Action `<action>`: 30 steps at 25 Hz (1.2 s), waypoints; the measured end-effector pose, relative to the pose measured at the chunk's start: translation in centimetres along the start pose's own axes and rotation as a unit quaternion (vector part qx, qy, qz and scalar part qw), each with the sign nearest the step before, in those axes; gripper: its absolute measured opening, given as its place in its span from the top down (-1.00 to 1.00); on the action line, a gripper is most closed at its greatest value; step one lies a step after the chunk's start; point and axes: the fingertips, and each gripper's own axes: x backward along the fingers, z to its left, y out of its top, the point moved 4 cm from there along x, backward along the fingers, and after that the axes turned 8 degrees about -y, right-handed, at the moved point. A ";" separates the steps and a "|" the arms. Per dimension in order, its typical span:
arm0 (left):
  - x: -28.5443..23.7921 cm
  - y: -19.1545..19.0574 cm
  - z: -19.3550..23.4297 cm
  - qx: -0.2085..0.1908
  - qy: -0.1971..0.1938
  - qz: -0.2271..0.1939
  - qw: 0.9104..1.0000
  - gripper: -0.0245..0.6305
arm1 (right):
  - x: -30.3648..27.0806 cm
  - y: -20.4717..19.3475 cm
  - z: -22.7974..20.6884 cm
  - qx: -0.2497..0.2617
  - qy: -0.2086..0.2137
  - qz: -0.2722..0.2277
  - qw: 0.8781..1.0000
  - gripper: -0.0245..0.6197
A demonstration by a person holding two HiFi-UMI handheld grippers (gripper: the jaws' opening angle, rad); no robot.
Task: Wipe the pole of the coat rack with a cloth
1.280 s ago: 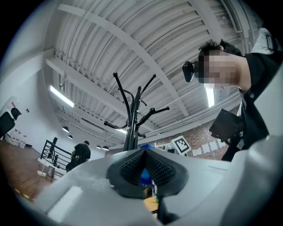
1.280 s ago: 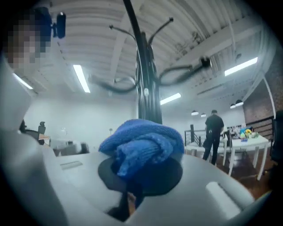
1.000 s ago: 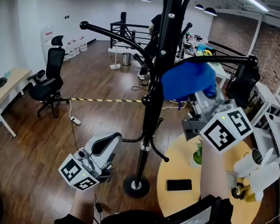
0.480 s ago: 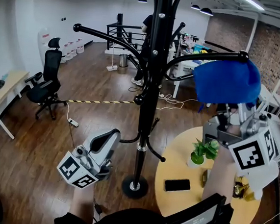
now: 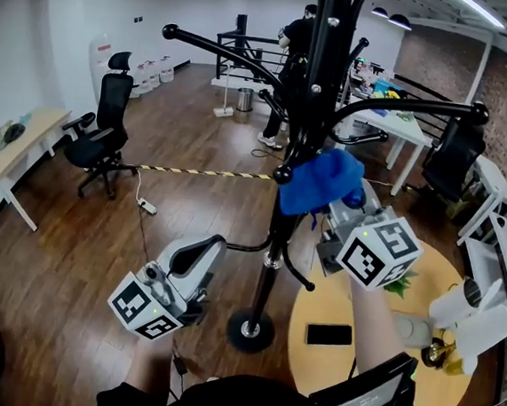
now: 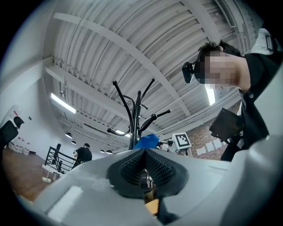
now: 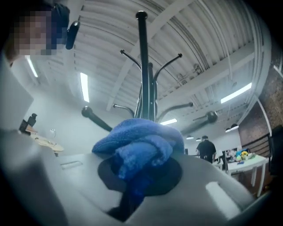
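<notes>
A black coat rack [image 5: 290, 170] with curved arms stands on the wood floor on a round base [image 5: 250, 329]. My right gripper [image 5: 346, 217] is shut on a bunched blue cloth [image 5: 320, 183], which presses against the right side of the pole at mid height. In the right gripper view the blue cloth [image 7: 139, 143] fills the jaws with the pole [image 7: 143, 66] rising just behind it. My left gripper [image 5: 197, 256] hangs low and left of the pole, apart from it, jaws together with nothing between them. The left gripper view shows the rack [image 6: 135, 119] and the cloth [image 6: 146, 141] in the distance.
A round yellow table [image 5: 368, 356] sits right of the rack base with a black phone [image 5: 328, 334] and a small plant [image 5: 402, 282]. An office chair [image 5: 104, 134] and a desk [image 5: 12, 161] stand at the left. A person [image 5: 294, 54] stands far back.
My right gripper has swung the blue cloth from out at the right, near the rack's arm tip, leftward and down onto the pole. The left gripper has stayed put.
</notes>
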 end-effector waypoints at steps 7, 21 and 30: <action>-1.5 -1.2 -0.1 0.009 -0.014 0.017 1.000 0.95 | 3.3 -14.2 0.6 0.007 0.023 0.206 0.978 0.85; -7.0 -6.5 -4.1 0.020 -0.049 0.089 0.995 0.95 | 11.3 -21.6 -0.3 -0.025 0.080 0.363 0.928 0.85; -6.2 -4.3 -2.4 0.019 -0.105 0.056 0.993 0.95 | 7.6 -19.7 2.2 0.034 0.058 0.321 0.945 0.85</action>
